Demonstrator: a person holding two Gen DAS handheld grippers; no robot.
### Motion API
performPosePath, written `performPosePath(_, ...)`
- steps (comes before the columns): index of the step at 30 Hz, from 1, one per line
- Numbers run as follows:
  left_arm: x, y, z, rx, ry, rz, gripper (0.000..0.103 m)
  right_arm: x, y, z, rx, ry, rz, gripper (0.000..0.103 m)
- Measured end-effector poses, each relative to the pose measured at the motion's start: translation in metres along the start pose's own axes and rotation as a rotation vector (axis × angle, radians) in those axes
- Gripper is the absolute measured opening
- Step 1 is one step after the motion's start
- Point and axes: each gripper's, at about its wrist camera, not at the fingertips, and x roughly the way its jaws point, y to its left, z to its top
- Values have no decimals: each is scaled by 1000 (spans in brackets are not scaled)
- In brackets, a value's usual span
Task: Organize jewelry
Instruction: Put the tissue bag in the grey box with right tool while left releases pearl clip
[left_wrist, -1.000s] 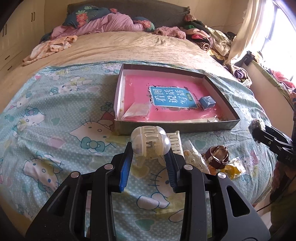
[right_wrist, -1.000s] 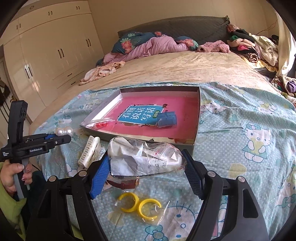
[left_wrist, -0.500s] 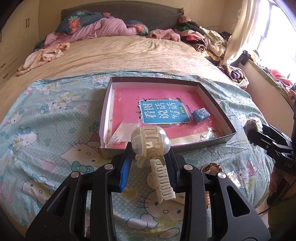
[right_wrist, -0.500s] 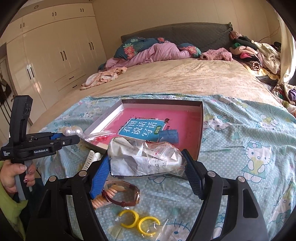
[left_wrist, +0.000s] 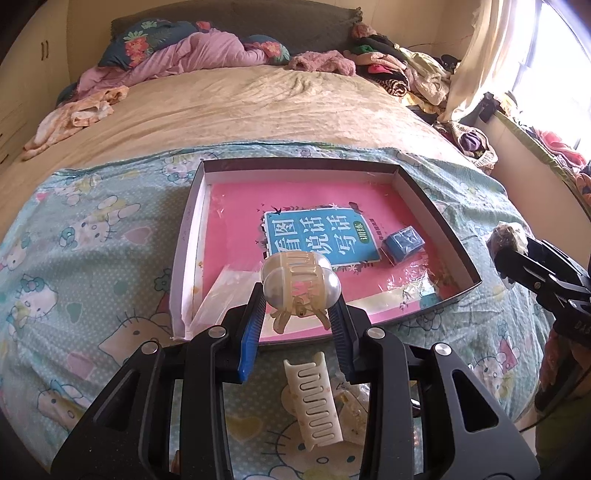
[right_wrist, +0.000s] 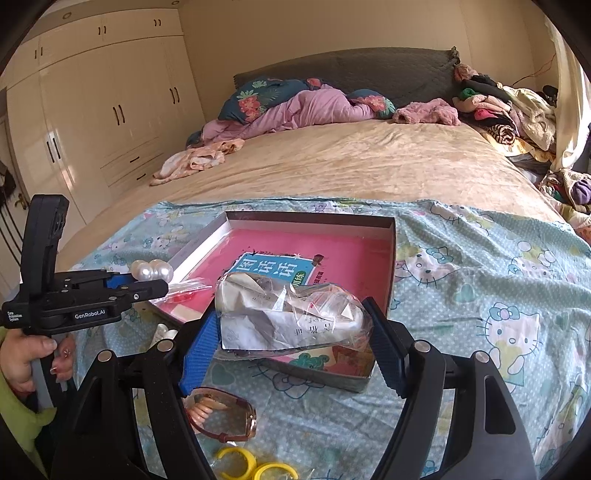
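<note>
My left gripper (left_wrist: 298, 314) is shut on a pearl hair claw (left_wrist: 300, 283), held over the near edge of the shallow box (left_wrist: 192, 236) with a pink lining. The same claw (right_wrist: 153, 270) shows at the left gripper's tip in the right wrist view. My right gripper (right_wrist: 291, 332) is shut on a clear plastic bag with folded paper inside (right_wrist: 291, 317), above the box's near corner (right_wrist: 332, 376). In the box lie a blue booklet (left_wrist: 317, 236), a small blue box (left_wrist: 402, 242) and a clear packet (left_wrist: 225, 291).
On the cartoon-cat sheet near me lie a white hair comb clip (left_wrist: 314, 398), a brown bracelet (right_wrist: 221, 413) and yellow rings in a bag (right_wrist: 255, 465). A person's hand (right_wrist: 26, 354) grips the left tool. Clothes pile up at the bed's far side (right_wrist: 498, 110); wardrobes (right_wrist: 92, 110) stand left.
Both grippers moved forward toward the box with their loads. The pearl claw now hangs over the box's near edge, and the bag has come over its near corner.
</note>
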Motion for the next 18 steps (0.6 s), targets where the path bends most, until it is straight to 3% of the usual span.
performPosePath(18,47,-15,19,30,49,-23,26,35,-19,10,16,44,-21,73)
